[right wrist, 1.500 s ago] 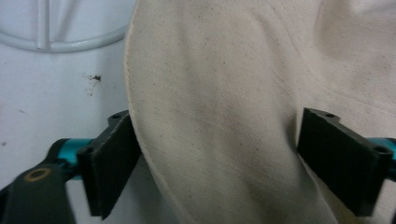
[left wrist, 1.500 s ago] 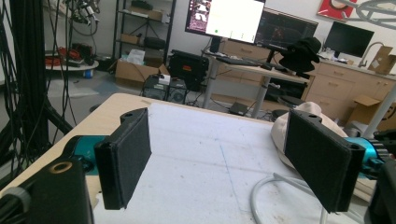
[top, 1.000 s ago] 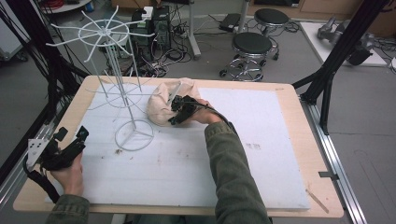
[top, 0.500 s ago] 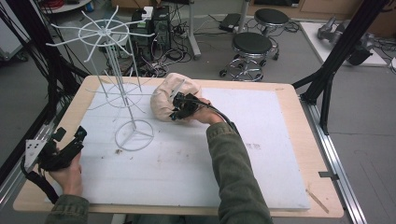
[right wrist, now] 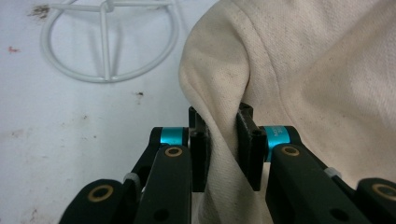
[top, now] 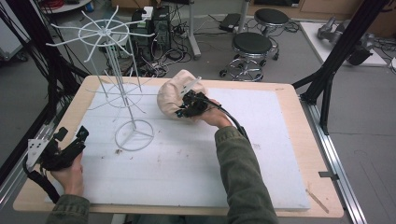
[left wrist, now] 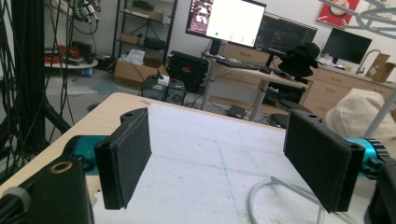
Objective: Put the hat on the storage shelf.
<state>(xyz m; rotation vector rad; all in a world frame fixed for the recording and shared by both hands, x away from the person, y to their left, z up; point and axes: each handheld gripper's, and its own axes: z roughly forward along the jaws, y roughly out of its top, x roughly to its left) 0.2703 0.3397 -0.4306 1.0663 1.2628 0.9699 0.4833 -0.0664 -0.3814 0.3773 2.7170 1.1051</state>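
Pinching a fold of the cream hat [right wrist: 299, 65] between the jaws of the right gripper [top: 190, 105], cloth bunching between the two pads, having just closed on it. Lifting the hat at the far middle of the counter [top: 289, 140], just beside the white wire rack [top: 123, 88], its ring base [right wrist: 109, 42] lying on the white foam sheet [top: 187, 163]. Resting the left gripper [top: 60, 149] at the near left edge of the counter, jaws standing wide apart, holding nothing, with the foam sheet showing between the pads [left wrist: 126, 154].
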